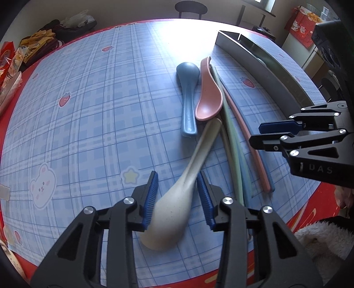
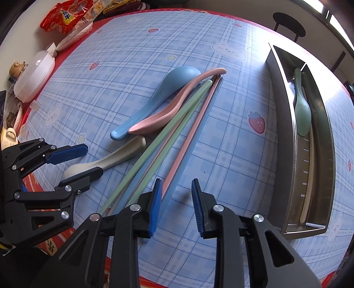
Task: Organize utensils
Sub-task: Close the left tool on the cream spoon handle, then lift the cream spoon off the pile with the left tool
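blue ribbed pads of the left gripper [image 1: 177, 177] stand spread to either side of the cream spoon [image 1: 177, 199], at the neck just above its bowl; whether the pads press it cannot be told. the spoon lies on the checked tablecloth [image 1: 88, 133], handle running away toward the pile. the right gripper [image 2: 176, 188] is spread too, nothing between its pads, its left pad just beside the near end of a pink chopstick [image 2: 188, 141].

pile beyond: blue spoon [image 1: 188, 97] and pink spoon [image 1: 210, 93] side by side, the pink one lying across green chopsticks [image 1: 232, 141]; more pink chopsticks [image 1: 250, 141] on the far side, ends near the right gripper. the cream spoon's handle tip lies just beside the pink spoon's bowl.

right wrist view only: the inside of the metal tray [image 2: 285, 137], holding a green spoon [image 2: 302, 115] and a cream chopstick [image 2: 308, 177]. the left wrist view gives only the tray's outer wall. snack bags [image 2: 64, 15] at the table's far edge.
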`<action>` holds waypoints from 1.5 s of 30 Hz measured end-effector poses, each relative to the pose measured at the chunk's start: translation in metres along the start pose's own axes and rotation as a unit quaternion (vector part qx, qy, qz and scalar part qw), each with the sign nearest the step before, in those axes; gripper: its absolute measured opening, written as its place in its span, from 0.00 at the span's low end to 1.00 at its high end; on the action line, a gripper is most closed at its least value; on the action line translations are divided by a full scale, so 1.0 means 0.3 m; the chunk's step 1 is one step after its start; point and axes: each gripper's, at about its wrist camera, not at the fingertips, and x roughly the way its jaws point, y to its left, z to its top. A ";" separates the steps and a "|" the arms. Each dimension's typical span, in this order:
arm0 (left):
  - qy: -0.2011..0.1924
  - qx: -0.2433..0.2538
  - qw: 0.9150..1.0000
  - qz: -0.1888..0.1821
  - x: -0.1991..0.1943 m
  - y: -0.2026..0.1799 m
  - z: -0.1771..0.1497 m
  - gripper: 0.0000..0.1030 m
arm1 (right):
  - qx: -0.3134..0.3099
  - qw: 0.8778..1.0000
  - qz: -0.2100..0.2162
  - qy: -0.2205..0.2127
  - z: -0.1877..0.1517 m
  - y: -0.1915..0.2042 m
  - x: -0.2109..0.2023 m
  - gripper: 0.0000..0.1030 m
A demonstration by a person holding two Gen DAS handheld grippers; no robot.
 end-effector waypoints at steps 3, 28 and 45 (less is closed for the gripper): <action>0.000 -0.008 1.000 0.000 -0.005 0.012 -0.003 0.34 | 0.039 0.999 0.018 -0.002 0.001 -0.038 -0.003 0.13; -0.003 -0.036 0.999 0.000 -0.011 0.048 -0.010 0.24 | 0.061 0.998 0.011 0.014 0.018 -0.052 0.014 0.08; 0.031 -0.155 0.983 -0.095 -0.029 0.256 -0.039 0.18 | 0.081 0.996 0.023 0.009 -0.018 -0.103 0.006 0.08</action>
